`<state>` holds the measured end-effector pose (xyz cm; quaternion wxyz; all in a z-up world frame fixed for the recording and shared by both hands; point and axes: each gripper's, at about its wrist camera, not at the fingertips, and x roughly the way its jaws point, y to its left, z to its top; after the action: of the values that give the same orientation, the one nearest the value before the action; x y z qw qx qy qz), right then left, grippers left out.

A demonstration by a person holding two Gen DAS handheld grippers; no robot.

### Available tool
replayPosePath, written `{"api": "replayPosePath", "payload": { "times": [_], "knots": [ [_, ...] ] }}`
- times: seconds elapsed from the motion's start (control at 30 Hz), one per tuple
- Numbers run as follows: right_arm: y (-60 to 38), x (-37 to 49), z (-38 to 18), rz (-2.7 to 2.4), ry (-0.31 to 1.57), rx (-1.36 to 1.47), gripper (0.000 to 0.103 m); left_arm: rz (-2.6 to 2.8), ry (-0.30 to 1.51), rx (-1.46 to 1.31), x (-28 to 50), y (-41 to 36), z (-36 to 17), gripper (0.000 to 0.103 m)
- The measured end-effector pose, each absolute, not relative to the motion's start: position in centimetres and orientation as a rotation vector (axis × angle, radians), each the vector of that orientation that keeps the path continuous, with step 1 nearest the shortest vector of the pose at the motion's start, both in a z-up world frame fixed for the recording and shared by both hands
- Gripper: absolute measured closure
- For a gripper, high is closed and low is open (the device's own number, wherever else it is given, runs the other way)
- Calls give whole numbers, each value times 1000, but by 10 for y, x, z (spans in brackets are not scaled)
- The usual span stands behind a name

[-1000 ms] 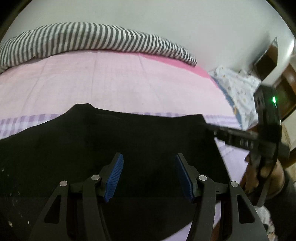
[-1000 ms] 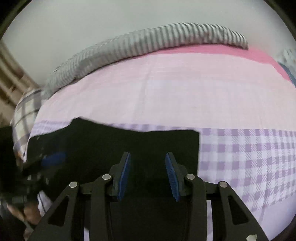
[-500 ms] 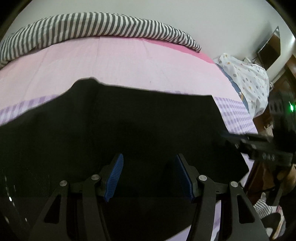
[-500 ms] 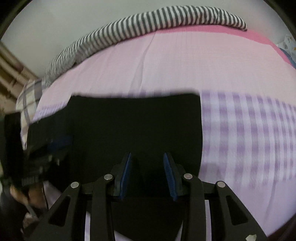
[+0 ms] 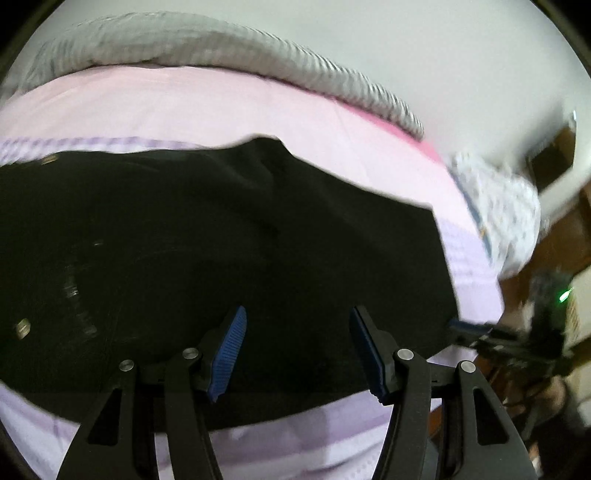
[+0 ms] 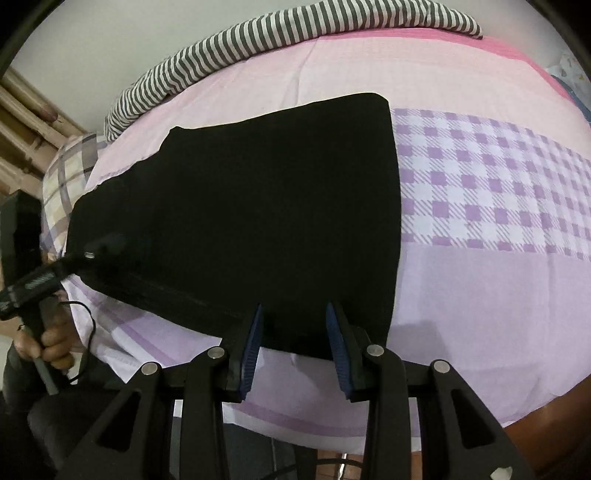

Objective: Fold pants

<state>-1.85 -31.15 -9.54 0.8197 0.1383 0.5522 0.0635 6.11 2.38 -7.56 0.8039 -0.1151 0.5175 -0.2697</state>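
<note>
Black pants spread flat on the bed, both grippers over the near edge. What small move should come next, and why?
Probably lower both grippers onto the near edge and pinch it. The black pants lie flat on the bed sheet, and neither the right gripper nor the left gripper holds any cloth; both stand open above the fabric. Gripping that edge would allow a fold away toward the striped pillow.

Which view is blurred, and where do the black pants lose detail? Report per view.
Left wrist view: motion-blurred, the striped blanket smeared grey, the pants murky with faint folds. Right wrist view: sharp, the checked sheet crisp, but the pants read as flat black; fisheye bends the bed edge.
</note>
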Motion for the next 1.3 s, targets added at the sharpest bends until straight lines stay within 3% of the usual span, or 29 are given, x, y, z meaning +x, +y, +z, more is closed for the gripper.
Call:
{"api": "replayPosePath", "payload": {
  "times": [0.13, 0.33, 0.73, 1.3],
  "knots": [
    [-308, -10, -81, 161, 1152, 323, 63, -505, 1078, -465, 57, 82, -65, 44],
    [-291, 3, -53, 223, 1045, 373, 43, -298, 986, -774, 36, 181, -65, 43],
    [-245, 22, -47, 339, 1013, 406, 39, -35, 1003, -1047, 4, 260, -112, 37],
    [-246, 24, -58, 330, 1022, 492, 39, -59, 935, -1105, 22, 261, -139, 37]
  ]
}}
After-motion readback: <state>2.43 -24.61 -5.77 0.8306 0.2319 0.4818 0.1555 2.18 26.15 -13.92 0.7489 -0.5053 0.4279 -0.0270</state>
